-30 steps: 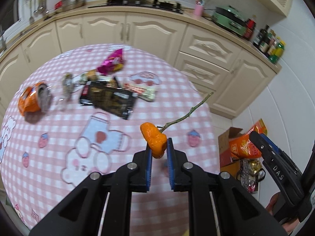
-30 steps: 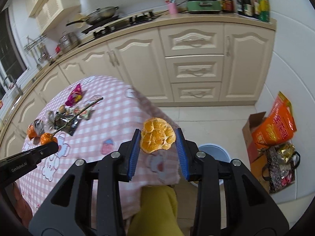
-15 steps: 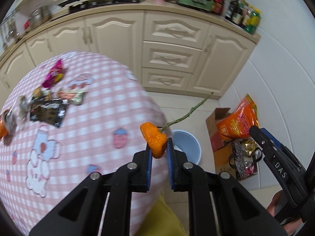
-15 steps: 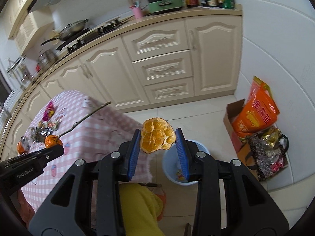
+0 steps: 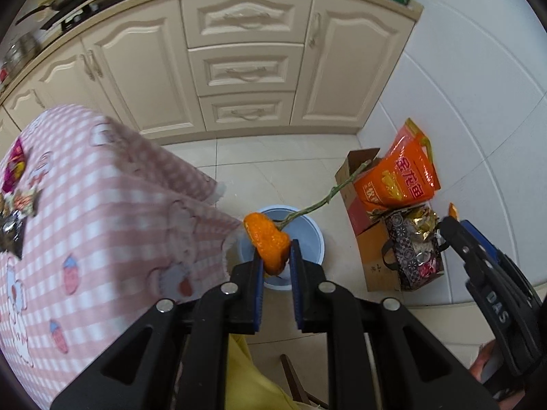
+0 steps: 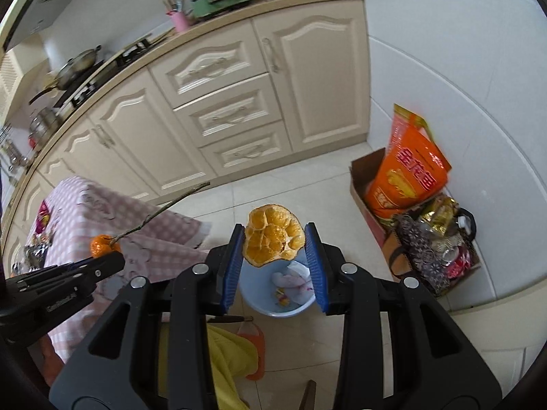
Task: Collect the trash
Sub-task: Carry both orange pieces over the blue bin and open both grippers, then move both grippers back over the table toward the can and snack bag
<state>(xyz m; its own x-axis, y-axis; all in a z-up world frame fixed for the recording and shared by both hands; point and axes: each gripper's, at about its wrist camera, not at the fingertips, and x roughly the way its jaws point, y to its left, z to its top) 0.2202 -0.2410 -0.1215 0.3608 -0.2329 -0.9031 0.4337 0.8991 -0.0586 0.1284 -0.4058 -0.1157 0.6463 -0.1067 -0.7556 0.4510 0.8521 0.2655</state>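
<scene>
My left gripper (image 5: 276, 249) is shut on an orange peel piece (image 5: 268, 244) with a long green twig (image 5: 324, 200) sticking out of it, held over the floor just past the table edge, above the blue trash bin (image 5: 314, 239). My right gripper (image 6: 275, 239) is shut on a flat orange peel (image 6: 273, 237), held above the blue trash bin (image 6: 259, 295), which holds crumpled white tissue (image 6: 294, 278). The left gripper and its peel also show in the right wrist view (image 6: 102, 244).
The table with the pink checked cloth (image 5: 85, 222) stands at left, with wrappers (image 5: 13, 184) on it. A cardboard box (image 6: 365, 184) with an orange bag (image 6: 410, 171) and a dark patterned bag (image 6: 430, 249) stand by the white wall. Cream cabinets (image 6: 212, 102) lie behind.
Both grippers have swung right, away from the table top, and now hang over the floor by the blue bin. Each still holds its peel.
</scene>
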